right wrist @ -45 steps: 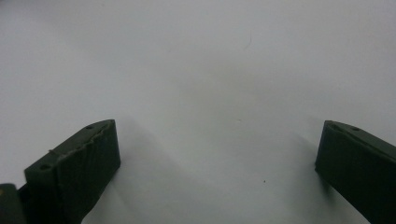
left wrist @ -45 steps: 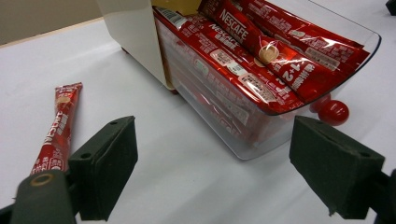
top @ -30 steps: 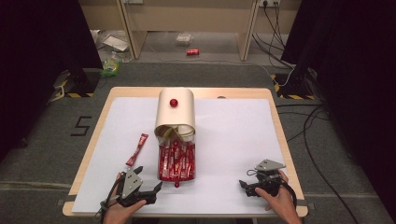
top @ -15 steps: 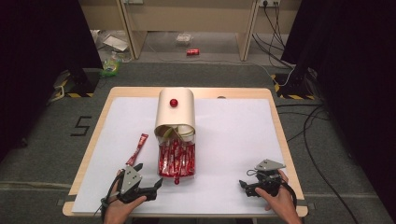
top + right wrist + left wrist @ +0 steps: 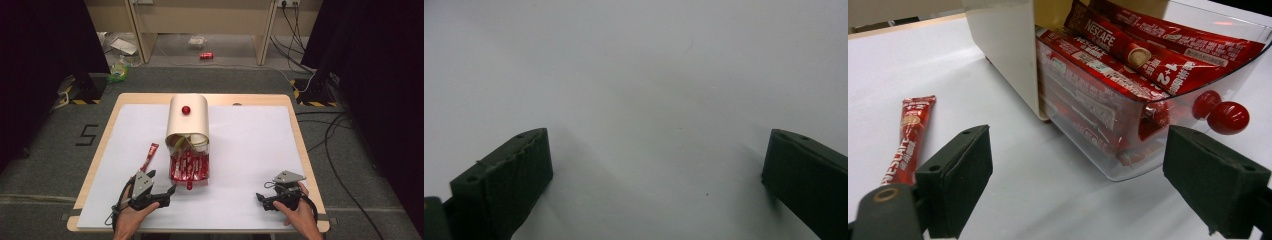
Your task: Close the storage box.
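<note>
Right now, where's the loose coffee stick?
The loose coffee stick lies flat on the white table cover, left of the clear drawer and ahead of the left gripper.

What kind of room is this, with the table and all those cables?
Probably a lab or recording studio, not a home: a paper-covered table ringed by black curtains, cables across grey carpet, hazard-striped stand bases, and a person holding tongs near a dispenser of Nescafe sachets.

High view: above the near edge, facing forward and down, whole table point(image 5: 250, 150) in frame. Left gripper view: low, close, facing the clear drawer point(image 5: 1148, 115) of coffee sachets, also seen from above. Right gripper view: close on bare white tabletop.
</note>
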`<action>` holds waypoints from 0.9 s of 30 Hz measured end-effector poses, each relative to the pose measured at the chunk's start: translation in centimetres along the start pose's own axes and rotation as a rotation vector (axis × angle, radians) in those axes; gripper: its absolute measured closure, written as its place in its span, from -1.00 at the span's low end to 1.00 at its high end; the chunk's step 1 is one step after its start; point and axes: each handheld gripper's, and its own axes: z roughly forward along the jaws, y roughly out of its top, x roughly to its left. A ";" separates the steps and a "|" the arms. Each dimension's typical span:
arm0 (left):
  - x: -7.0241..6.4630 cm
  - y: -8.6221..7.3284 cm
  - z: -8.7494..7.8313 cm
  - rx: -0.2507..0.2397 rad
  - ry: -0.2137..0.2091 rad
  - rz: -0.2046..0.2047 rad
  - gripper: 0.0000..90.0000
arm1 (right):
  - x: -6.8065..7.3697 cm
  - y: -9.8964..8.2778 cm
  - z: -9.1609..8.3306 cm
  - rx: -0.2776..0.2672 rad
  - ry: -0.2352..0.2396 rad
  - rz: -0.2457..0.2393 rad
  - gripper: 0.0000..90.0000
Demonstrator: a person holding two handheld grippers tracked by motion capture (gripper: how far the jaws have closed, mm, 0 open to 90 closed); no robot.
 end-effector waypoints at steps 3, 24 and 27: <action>0.2 0.3 0.5 -0.001 0.009 -0.004 -0.71 | 0.0 0.0 0.0 0.000 -0.001 0.000 -0.99; 1.1 1.3 2.7 -0.001 0.014 -0.025 -0.75 | 0.0 0.0 0.0 0.001 -0.001 -0.001 -0.99; 1.2 1.4 2.8 0.000 0.016 -0.027 -0.75 | 0.0 0.0 0.0 0.000 0.000 0.000 -0.99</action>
